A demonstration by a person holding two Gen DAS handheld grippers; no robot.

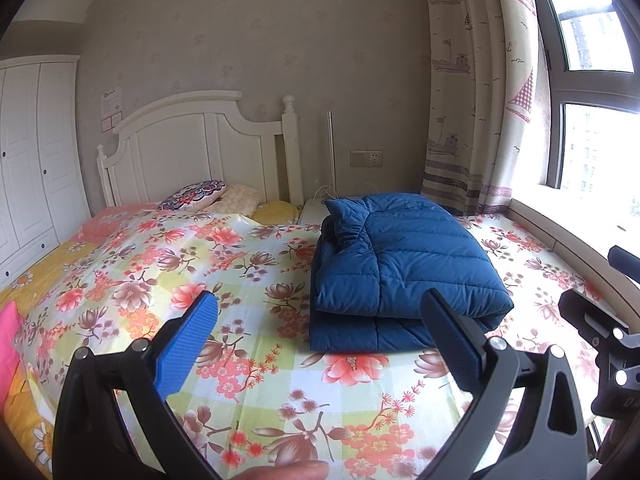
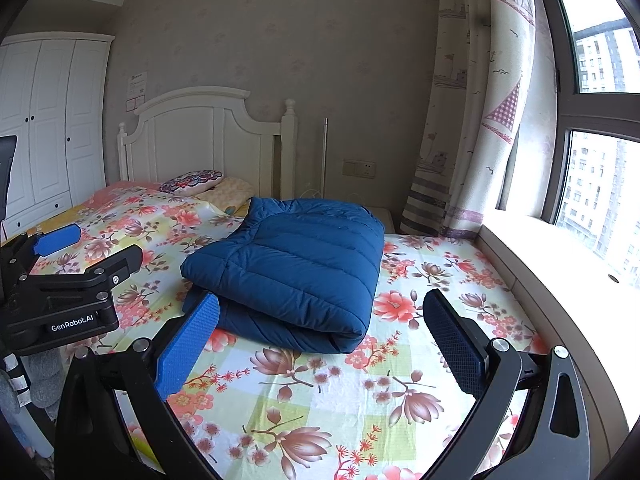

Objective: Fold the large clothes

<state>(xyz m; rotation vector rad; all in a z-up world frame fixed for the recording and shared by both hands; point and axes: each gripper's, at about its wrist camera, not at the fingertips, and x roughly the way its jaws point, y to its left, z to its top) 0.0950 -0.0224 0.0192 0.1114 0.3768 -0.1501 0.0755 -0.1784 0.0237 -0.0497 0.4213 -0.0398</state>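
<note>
On the floral bed [image 2: 280, 408], the folded blue jacket [image 2: 296, 268] lies lengthwise toward the headboard [image 2: 208, 140]; the left gripper [image 1: 320, 340] and right gripper [image 2: 320, 340] hold their fingers apart, empty.

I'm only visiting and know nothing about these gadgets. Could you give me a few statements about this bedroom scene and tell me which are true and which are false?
1. The blue jacket lies folded on the floral bedsheet. True.
2. The right gripper is clamped on the jacket. False: it is open, holding nothing.
3. The left gripper is open. True.
4. The jacket hangs from the curtain. False: it rests on the bed.
5. A patterned pillow lies near the headboard. True.
</note>
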